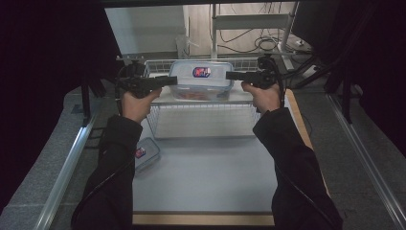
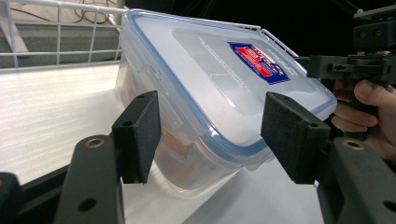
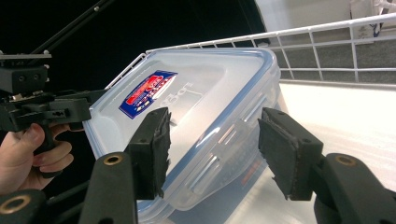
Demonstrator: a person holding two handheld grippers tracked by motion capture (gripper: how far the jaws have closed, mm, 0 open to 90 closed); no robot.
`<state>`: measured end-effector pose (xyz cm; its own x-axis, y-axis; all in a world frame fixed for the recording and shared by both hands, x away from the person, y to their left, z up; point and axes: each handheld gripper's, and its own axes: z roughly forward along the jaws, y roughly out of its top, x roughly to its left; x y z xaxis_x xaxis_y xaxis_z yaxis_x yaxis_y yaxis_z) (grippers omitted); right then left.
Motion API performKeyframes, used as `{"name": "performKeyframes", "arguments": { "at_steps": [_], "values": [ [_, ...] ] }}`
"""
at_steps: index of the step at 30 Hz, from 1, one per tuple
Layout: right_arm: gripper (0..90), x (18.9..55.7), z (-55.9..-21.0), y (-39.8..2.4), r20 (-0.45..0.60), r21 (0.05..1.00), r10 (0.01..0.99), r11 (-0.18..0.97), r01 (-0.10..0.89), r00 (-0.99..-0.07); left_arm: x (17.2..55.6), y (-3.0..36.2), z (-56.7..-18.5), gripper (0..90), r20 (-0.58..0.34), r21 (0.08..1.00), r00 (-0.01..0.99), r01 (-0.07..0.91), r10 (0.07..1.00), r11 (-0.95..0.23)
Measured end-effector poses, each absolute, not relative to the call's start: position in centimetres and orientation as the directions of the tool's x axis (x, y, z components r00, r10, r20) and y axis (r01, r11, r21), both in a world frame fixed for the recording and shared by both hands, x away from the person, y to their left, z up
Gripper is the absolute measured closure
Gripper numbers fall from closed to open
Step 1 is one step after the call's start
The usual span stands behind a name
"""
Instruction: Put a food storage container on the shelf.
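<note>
Clear plastic with a blue-rimmed lid: the food container point(image 1: 201, 79) sits inside the white wire basket point(image 1: 203, 120) at the far end of the pale surface point(image 1: 206, 177), towards twelve o'clock from the person. A red and blue label point(image 1: 201, 72) shows on its lid, and something reddish lies inside it, too blurred to name.

The left hand-held gripper point(image 1: 170, 80) points in from nine o'clock at the container's left end, and the right hand-held gripper point(image 1: 231, 75) points in from three o'clock at its right end, so the two face each other across the box. The person's hands grip the handles, with dark sleeves running back towards six o'clock.

In the left gripper view, the left hand-held gripper point(image 2: 212, 133) has its jaws apart, one pad on either side of the container point(image 2: 210, 93) corner. The pads stand clear of the plastic, and the right hand-held gripper point(image 2: 303, 63) shows beyond the box at two o'clock.

In the right gripper view, the right hand-held gripper point(image 3: 212, 149) also has its jaws apart astride the container point(image 3: 205, 107) edge, not pressing it. The left hand-held gripper point(image 3: 100, 100) shows beyond at nine o'clock.

A second, smaller lidded container point(image 1: 146, 154) lies on the surface outside the basket, at about seven o'clock from it, beside the left sleeve.
</note>
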<state>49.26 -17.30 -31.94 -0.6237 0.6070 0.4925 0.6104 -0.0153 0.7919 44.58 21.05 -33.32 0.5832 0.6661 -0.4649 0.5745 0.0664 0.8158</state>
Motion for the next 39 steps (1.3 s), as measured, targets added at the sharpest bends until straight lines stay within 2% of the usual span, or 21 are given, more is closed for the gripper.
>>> {"name": "performKeyframes", "arguments": {
  "at_steps": [5,9,12,16,22,28,39],
  "values": [
    [43.3,48.9,-31.6,-17.2,0.425,0.825,0.639,0.020,0.565,-0.641,43.9,21.0,-33.1,35.4,-0.422,0.840,0.601,0.541,0.679,0.044],
    [46.2,48.0,-31.0,-17.4,0.348,0.858,0.665,0.059,0.511,-0.661,42.9,21.1,-32.9,31.7,-0.337,0.873,0.623,0.488,0.706,-0.014],
    [52.1,47.2,-30.5,-17.7,0.323,0.872,0.666,0.066,0.485,-0.672,42.2,21.3,-32.8,29.8,-0.317,0.884,0.642,0.467,0.698,-0.028],
    [65.6,45.7,-30.2,-18.1,0.254,0.891,0.672,0.118,0.439,-0.696,40.9,21.5,-32.9,31.5,-0.289,0.896,0.671,0.440,0.683,-0.054],
    [81.5,43.6,-30.9,-18.3,0.175,0.908,0.663,0.176,0.380,-0.727,39.1,21.4,-33.5,47.1,-0.226,0.915,0.696,0.393,0.681,-0.098],
    [88.6,42.2,-32.2,-17.7,0.138,0.906,0.651,0.222,0.361,-0.747,38.3,20.5,-34.1,63.2,-0.188,0.920,0.695,0.373,0.694,-0.124],
    [89.6,41.5,-33.5,-15.7,0.111,0.891,0.625,0.281,0.356,-0.773,38.1,19.1,-35.2,87.8,-0.169,0.913,0.698,0.377,0.696,-0.157]
  ]
}}
